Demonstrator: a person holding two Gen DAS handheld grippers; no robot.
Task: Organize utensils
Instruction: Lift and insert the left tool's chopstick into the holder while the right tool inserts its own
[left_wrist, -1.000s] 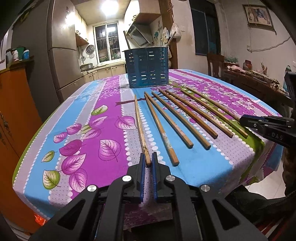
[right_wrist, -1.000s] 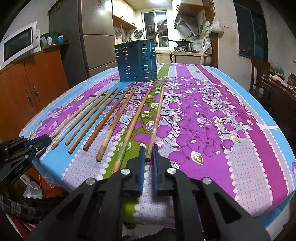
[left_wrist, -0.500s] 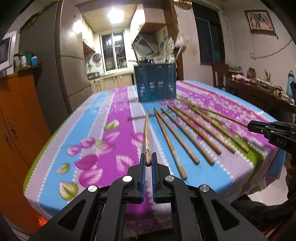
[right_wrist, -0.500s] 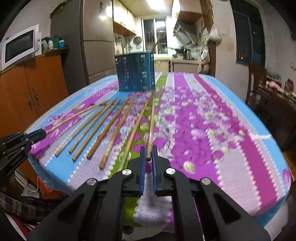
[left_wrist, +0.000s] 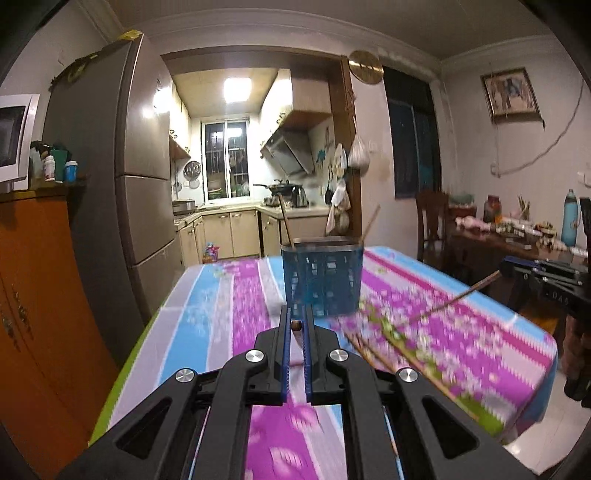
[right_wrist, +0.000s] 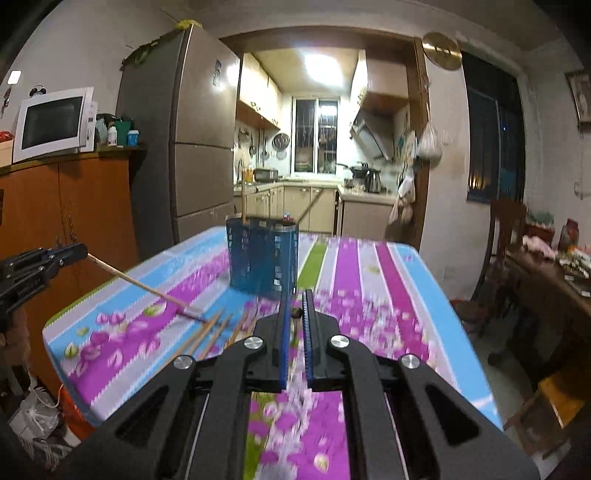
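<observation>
Slanting brown chopstick (right_wrist: 147, 289); blurred

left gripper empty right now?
No, the left gripper is shut on a chopstick that slants down toward the table.

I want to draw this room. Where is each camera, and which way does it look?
Left wrist view: sits on the left gripper, looks along its fingers over the table at the blue holder; the right gripper shows at the right edge.
Right wrist view: sits on the right gripper, looks at the holder; the left gripper shows at the left edge.
Both views share the holder, the table, the kitchen behind; each gripper holds a chopstick.
</observation>
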